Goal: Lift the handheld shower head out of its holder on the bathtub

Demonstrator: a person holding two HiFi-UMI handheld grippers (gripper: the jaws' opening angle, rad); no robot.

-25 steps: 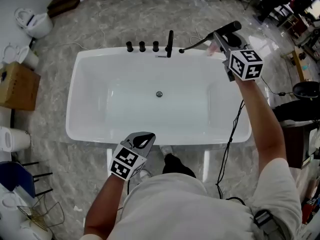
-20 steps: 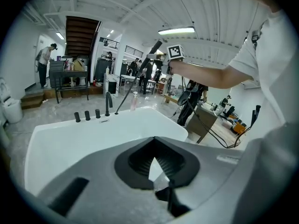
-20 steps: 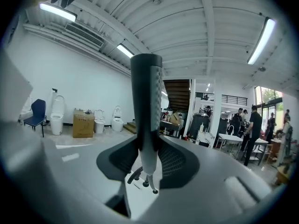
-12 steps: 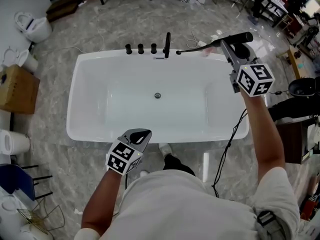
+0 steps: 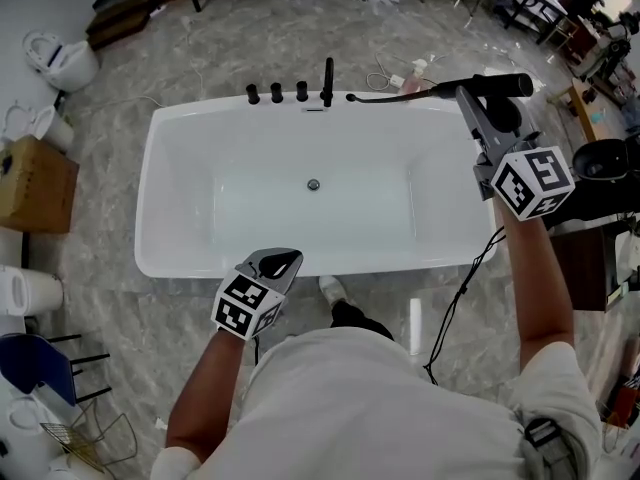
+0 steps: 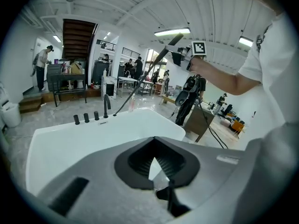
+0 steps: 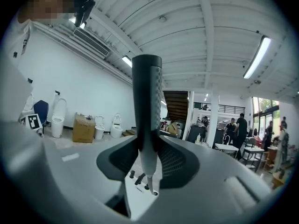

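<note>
The black stick-shaped shower head lies level in the air past the white bathtub's far right corner. My right gripper is shut on its handle. A thin black hose runs from it back to the tub's far rim beside the black spout and three black knobs. In the right gripper view the shower head stands up between the jaws of my right gripper. My left gripper hangs over the tub's near rim, shut and empty. The left gripper view shows the left gripper and the lifted shower head.
Toilets and a cardboard box stand on the marble floor to the left. A black cable trails down on the right by dark furniture. People and tables fill the room beyond the tub.
My right gripper has carried the shower head to the right and upward, away from the tub's far rim, with the hose stretching after it. The left gripper has stayed about where it was.
</note>
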